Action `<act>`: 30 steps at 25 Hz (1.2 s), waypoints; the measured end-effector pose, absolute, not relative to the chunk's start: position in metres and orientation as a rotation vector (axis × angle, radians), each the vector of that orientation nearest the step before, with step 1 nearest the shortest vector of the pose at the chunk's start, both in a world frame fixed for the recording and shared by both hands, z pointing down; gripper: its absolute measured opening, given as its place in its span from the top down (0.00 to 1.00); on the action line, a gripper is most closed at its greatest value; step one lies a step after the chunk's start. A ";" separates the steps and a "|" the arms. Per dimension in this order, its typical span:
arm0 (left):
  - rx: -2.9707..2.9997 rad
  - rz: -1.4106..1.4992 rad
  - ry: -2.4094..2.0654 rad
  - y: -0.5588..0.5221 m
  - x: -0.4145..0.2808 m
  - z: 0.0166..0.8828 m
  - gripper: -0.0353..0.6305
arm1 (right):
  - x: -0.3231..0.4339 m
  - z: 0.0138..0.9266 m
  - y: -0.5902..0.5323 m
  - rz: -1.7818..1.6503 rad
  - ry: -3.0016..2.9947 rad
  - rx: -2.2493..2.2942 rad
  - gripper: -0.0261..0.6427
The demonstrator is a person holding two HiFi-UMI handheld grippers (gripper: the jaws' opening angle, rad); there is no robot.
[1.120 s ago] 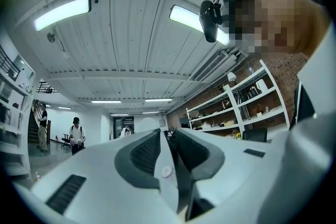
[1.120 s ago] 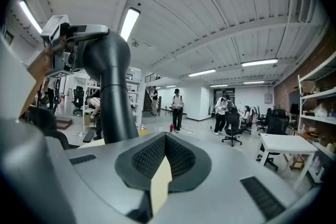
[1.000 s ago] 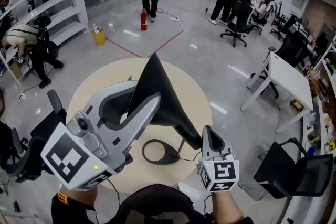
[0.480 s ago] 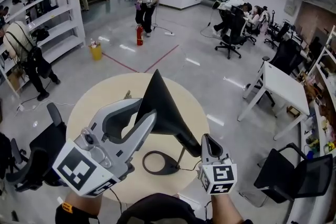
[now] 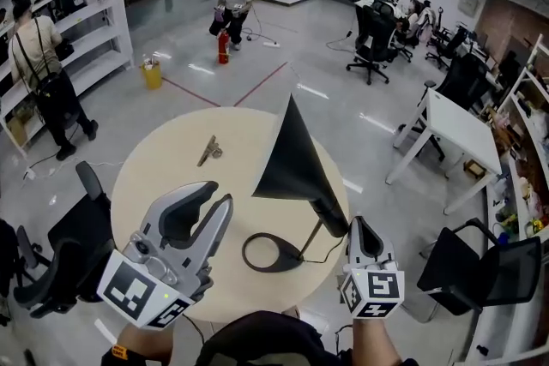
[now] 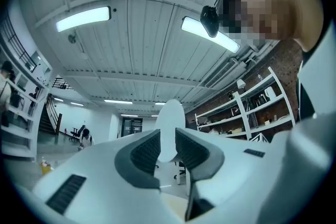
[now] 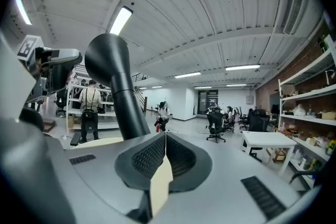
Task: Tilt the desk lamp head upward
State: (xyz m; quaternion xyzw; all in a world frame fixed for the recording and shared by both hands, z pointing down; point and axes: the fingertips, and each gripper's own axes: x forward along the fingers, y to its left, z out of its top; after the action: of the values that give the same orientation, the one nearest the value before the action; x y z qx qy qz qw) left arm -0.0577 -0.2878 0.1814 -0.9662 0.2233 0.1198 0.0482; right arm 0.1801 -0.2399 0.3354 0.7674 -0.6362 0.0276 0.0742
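Note:
The black desk lamp stands on the round pale table (image 5: 163, 176). Its cone shade (image 5: 292, 154) is tilted up with the mouth facing left, above a ring base (image 5: 273, 251). My left gripper (image 5: 216, 195) is open and empty, low and to the left of the shade, apart from it. In the left gripper view (image 6: 167, 139) a white oval shows in the gap beyond the jaws. My right gripper (image 5: 360, 224) is shut, just right of the lamp's neck (image 5: 330, 221). In the right gripper view (image 7: 164, 139) the black neck (image 7: 118, 86) rises to the left of the jaws.
A small metal clip (image 5: 210, 151) lies on the table's far left. Office chairs stand left (image 5: 77, 227) and right (image 5: 480, 270) of the table. A white desk (image 5: 463, 129) is at the right, shelving (image 5: 77, 4) at the left, and people stand farther back.
My left gripper has let go of the shade and pulled back down and to the left. The shade now stands free, its mouth tipped higher. The right gripper has shifted only slightly.

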 end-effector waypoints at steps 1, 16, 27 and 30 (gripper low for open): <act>-2.953 0.343 0.707 -0.290 -0.064 0.193 0.75 | 0.177 0.337 -0.234 0.093 -1.892 2.317 0.94; -3.221 -0.054 0.779 -0.257 -0.041 0.412 0.75 | 0.084 0.437 -0.200 0.328 -1.872 2.124 0.94; -3.150 -0.183 0.925 -0.179 0.005 0.438 0.75 | 0.108 0.460 -0.143 0.332 -2.050 1.990 0.94; -3.137 -0.220 0.983 -0.141 0.031 0.446 0.75 | 0.131 0.466 -0.109 0.347 -2.094 1.960 0.94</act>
State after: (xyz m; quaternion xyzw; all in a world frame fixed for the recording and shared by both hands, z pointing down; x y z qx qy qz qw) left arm 0.0308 -0.1414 0.4464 -0.9494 0.2974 -0.0665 -0.0762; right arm 0.1311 -0.1092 0.4664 0.6730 -0.7190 0.1190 0.1259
